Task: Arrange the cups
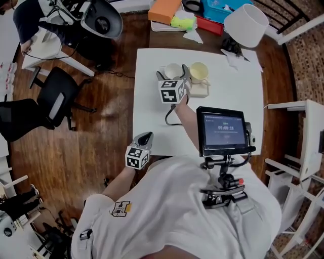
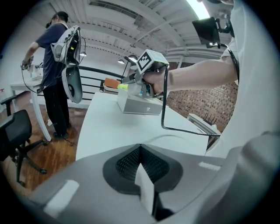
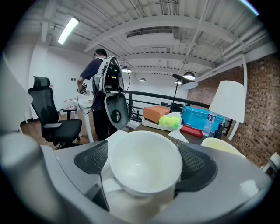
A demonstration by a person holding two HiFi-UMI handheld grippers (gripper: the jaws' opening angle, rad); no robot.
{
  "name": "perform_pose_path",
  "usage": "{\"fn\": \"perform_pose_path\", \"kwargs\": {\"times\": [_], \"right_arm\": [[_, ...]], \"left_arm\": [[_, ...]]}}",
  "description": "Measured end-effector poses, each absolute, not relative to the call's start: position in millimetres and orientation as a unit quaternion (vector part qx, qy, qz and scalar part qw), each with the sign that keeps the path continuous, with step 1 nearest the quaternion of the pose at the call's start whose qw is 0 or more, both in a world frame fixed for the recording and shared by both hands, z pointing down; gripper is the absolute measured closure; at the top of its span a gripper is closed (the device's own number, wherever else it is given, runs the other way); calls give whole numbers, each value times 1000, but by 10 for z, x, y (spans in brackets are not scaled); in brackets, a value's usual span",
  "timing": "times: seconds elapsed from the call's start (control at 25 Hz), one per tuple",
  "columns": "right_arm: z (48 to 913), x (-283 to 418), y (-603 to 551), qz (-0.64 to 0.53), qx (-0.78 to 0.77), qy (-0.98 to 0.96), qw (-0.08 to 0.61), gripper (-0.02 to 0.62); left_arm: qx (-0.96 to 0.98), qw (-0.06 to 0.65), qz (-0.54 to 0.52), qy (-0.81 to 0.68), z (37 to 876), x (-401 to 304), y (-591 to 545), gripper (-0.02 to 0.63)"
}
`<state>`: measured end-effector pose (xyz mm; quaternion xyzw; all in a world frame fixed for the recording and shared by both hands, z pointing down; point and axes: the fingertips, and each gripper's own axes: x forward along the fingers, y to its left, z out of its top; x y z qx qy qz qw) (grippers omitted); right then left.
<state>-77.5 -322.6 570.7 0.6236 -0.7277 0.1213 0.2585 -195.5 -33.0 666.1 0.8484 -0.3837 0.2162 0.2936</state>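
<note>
A white cup [image 1: 173, 71] and a cream cup [image 1: 198, 72] stand side by side at a low white box [image 1: 200, 91] on the white table [image 1: 238, 101]. My right gripper [image 1: 173, 77] reaches around the white cup. In the right gripper view this cup [image 3: 146, 159] sits upright between the two pads of the gripper [image 3: 146, 166], which is open, with a thin gap at the left pad. The cream cup's rim [image 3: 221, 146] shows just to the right. My left gripper [image 1: 145, 136] hovers at the table's near left edge, shut and empty [image 2: 140, 151].
A screen [image 1: 223, 132] on a chest mount hangs over the table's near right. A white lamp shade [image 1: 245, 24], an orange box [image 1: 164, 10] and a blue bin [image 1: 223, 7] lie beyond the table. An office chair [image 1: 55, 101] stands left. A person [image 3: 98, 83] works at the back.
</note>
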Motion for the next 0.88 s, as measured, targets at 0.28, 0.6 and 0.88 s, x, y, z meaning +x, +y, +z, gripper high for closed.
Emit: {"fn": "perform_pose_path", "kwargs": {"times": [0.28, 0.6, 0.88], "right_arm": [[5683, -775, -3158, 102, 621, -735, 252, 100], [5659, -767, -3076, 102, 625, -736, 239, 92], [5733, -692, -2624, 98, 607, -749, 245, 94]], "left_arm": [[849, 288, 220, -384, 6641, -1910, -289, 611], [847, 288, 224, -387, 6659, -1936, -265, 611], [852, 283, 227, -377, 6644, -1806, -255, 611]]}}
